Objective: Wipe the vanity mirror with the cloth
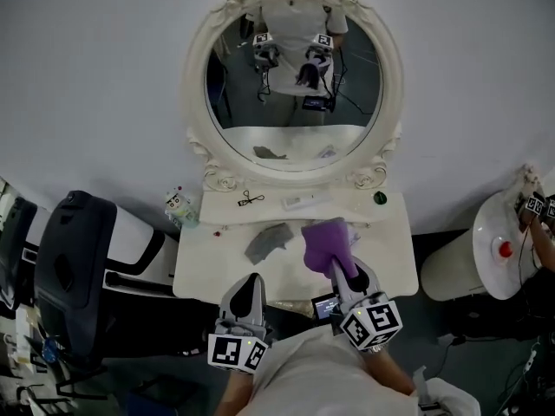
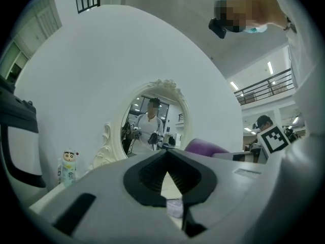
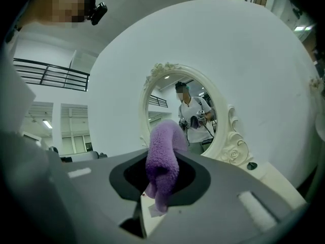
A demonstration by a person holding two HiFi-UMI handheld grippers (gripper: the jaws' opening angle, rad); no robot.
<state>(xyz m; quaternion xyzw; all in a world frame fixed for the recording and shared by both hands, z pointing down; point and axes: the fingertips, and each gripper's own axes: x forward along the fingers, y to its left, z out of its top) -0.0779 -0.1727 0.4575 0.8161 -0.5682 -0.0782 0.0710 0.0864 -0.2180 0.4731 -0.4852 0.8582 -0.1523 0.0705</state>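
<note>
The oval vanity mirror (image 1: 295,94) in an ornate white frame stands upright at the back of the white vanity table (image 1: 381,258). It also shows in the left gripper view as the mirror (image 2: 151,126) and in the right gripper view as the mirror (image 3: 185,113). My right gripper (image 1: 333,265) is shut on a purple cloth (image 1: 324,239), holding it over the table's right half, short of the glass. The cloth (image 3: 163,146) bunches up between the jaws of the right gripper (image 3: 163,173). My left gripper (image 1: 250,286) hangs at the table's front edge. Its jaws (image 2: 166,154) are shut on nothing.
A grey rag (image 1: 267,241) lies mid-table. Along the back are a small figurine bottle (image 1: 178,204), a black clip (image 1: 251,199), a white flat item (image 1: 305,201) and a dark knob (image 1: 379,198). A black chair (image 1: 74,267) stands left and a white bin (image 1: 490,250) right.
</note>
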